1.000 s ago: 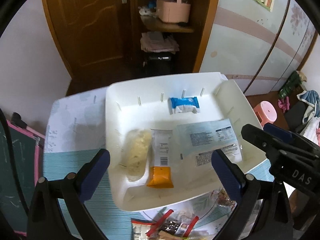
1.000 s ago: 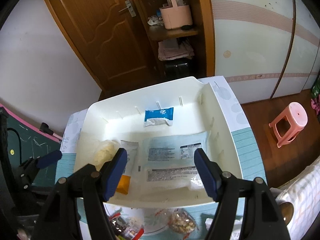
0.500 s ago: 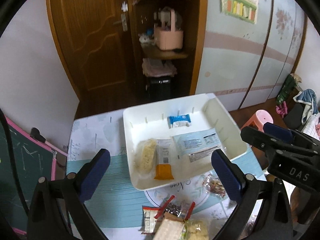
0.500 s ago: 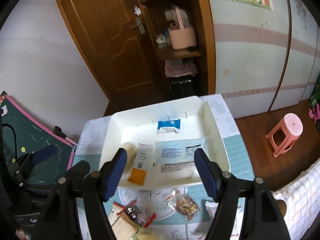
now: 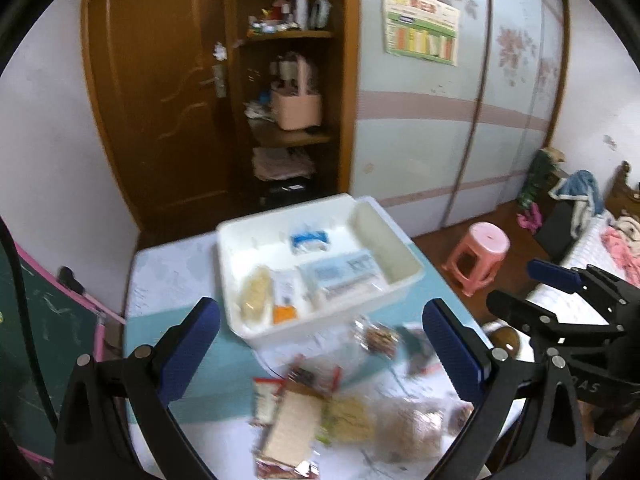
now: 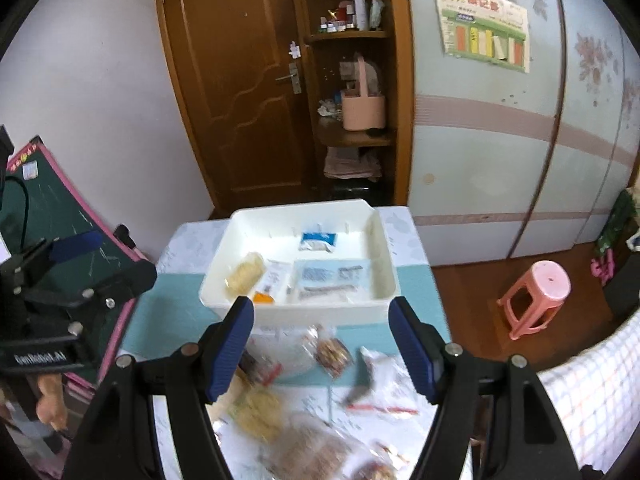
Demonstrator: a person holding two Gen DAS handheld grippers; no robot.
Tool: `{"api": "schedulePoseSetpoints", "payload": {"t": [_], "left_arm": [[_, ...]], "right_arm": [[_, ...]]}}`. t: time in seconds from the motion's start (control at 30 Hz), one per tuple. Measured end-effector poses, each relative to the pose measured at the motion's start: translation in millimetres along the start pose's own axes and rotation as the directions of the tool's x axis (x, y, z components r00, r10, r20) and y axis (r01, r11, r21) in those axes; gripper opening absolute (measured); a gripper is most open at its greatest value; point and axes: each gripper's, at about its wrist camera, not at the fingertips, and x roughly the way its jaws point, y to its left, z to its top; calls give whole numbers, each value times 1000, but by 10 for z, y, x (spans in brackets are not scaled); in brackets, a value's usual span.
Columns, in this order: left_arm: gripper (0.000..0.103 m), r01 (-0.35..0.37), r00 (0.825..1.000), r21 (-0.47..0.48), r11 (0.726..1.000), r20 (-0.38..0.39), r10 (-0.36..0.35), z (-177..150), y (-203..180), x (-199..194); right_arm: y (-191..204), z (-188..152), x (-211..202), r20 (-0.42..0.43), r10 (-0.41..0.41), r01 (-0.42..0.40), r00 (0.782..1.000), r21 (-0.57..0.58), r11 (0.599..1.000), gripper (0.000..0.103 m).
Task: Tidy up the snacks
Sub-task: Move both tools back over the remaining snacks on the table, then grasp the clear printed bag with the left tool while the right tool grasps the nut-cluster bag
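A white tray [image 5: 396, 240] [image 6: 384, 248] stands at the far end of the table. In it lie a small blue packet [image 5: 309, 240] [image 6: 318, 241], a pale yellow snack [image 5: 253, 294] [image 6: 244, 274], a white and orange packet [image 5: 285, 300] [image 6: 272, 280] and a large flat clear packet [image 5: 342, 274] [image 6: 328, 278]. Several loose snack packets [image 5: 332, 412] [image 6: 288, 420] lie blurred on the table near me. My left gripper [image 5: 320, 354] is open and empty above them. My right gripper [image 6: 322, 350] is open and empty too, and shows at the right of the left wrist view [image 5: 560, 292].
A pink stool [image 5: 478, 256] [image 6: 536, 298] stands on the floor right of the table. A green board with a pink edge [image 6: 60, 216] leans at the left. A wooden door and a shelf with a pink basket [image 6: 362, 108] are behind the table.
Both grippers have pulled back and up from the tray, which now looks smaller and farther. The loose packets on the near table have come into view. Nothing was grasped.
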Motion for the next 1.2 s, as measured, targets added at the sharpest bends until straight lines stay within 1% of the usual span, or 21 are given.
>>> {"api": "schedulePoseSetpoints", "payload": {"t": [0.07, 0.2, 0.37, 0.43, 0.53, 0.6, 0.73, 0.8, 0.83, 0.9, 0.93, 0.97, 1.03, 1.1, 1.2], "left_arm": [[101, 27, 1000, 3, 1000, -12, -27, -140, -95, 18], [101, 82, 995, 2, 997, -50, -82, -444, -281, 100], [101, 99, 990, 66, 993, -103, -92, -803, -563, 329], [101, 119, 984, 91, 989, -144, -105, -940, -658, 443], [101, 146, 968, 117, 982, -222, -118, -1167, -811, 637], [101, 168, 952, 128, 977, -278, -128, -1294, -904, 767], [101, 206, 912, 141, 968, -386, -138, -1500, -1050, 1012], [97, 217, 887, 137, 967, -441, -136, -1588, -1104, 1149], [93, 228, 868, 129, 965, -476, -141, -1640, -1135, 1226], [88, 240, 840, 113, 964, -522, -148, -1730, -1176, 1358], [84, 244, 829, 105, 964, -538, -151, -1767, -1186, 1401], [82, 249, 816, 92, 964, -556, -157, -1801, -1193, 1457], [81, 242, 800, 78, 967, -580, -153, -1845, -1188, 1540], [80, 243, 785, 62, 968, -599, -159, -1884, -1186, 1601], [80, 232, 771, 60, 971, -620, -146, -1940, -1192, 1687]], "right_arm": [[-70, -181, -51, -11, -27, 27, 1000, 7, 1000, 71], [-247, -484, -100, -40, -46, 47, 998, 36, 998, 71], [-455, -903, -68, -81, -107, 112, 991, 58, 992, 71], [-551, -1096, 15, -120, -102, 112, 987, 75, 991, 71], [-688, -1358, 179, -192, -80, 104, 978, 115, 988, 71], [-767, -1540, 284, -237, -60, 96, 970, 142, 985, 71], [-845, -1833, 448, -305, -26, 87, 952, 190, 978, 71], [-854, -1929, 528, -331, -12, 85, 944, 205, 975, 71], [-860, -1965, 573, -345, -1, 79, 939, 214, 974, 71], [-879, -1995, 637, -356, 27, 63, 934, 238, 969, 71], [-887, -2004, 667, -358, 39, 56, 933, 251, 966, 71], [-889, -2009, 692, -364, 35, 62, 931, 252, 966, 70], [-904, -2024, 765, -375, 47, 55, 926, 257, 965, 70], [-918, -2042, 855, -390, 87, 29, 917, 281, 959, 70], [-919, -2082, 959, -413, 106, 21, 905, 290, 957, 68]]}}
